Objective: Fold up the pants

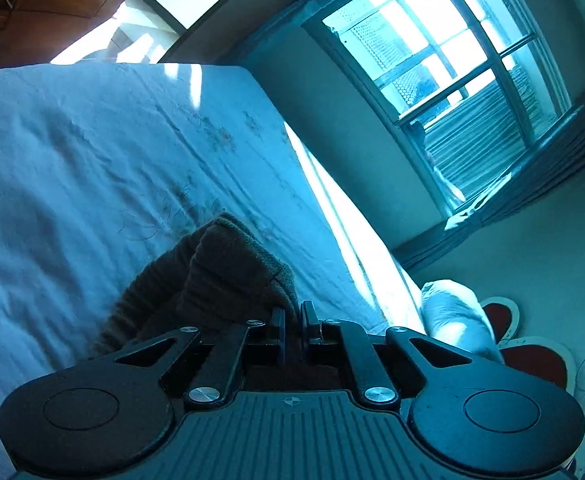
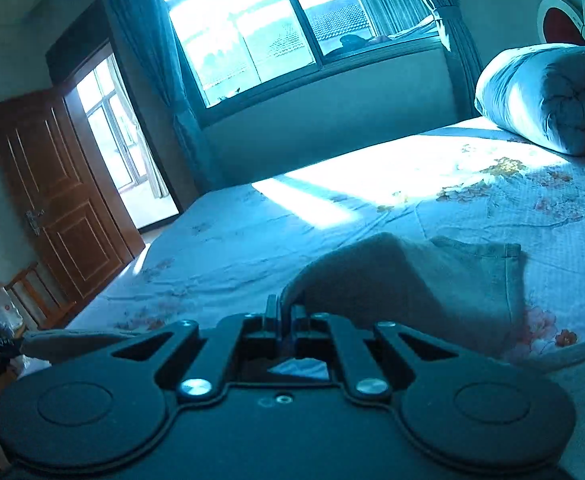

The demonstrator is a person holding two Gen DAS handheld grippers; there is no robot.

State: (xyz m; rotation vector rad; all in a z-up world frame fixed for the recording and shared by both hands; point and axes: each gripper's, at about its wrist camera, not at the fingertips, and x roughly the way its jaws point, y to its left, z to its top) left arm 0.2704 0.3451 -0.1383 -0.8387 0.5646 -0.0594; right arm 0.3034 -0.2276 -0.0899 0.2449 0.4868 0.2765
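Pants (image 2: 412,280) of soft, thick brown fabric lie bunched on the floral bedsheet (image 2: 252,232), limp and likely to sag, pinched at a folded edge by both the left gripper (image 1: 292,320) and right gripper (image 2: 282,312), best held near the hems

Left gripper (image 1: 293,316) and right gripper (image 2: 285,312) both clamped, jaws nearly together

R gripper (image 2: 285,312) fingers pinch pants (image 2: 412,280) on bed (image 2: 252,232).
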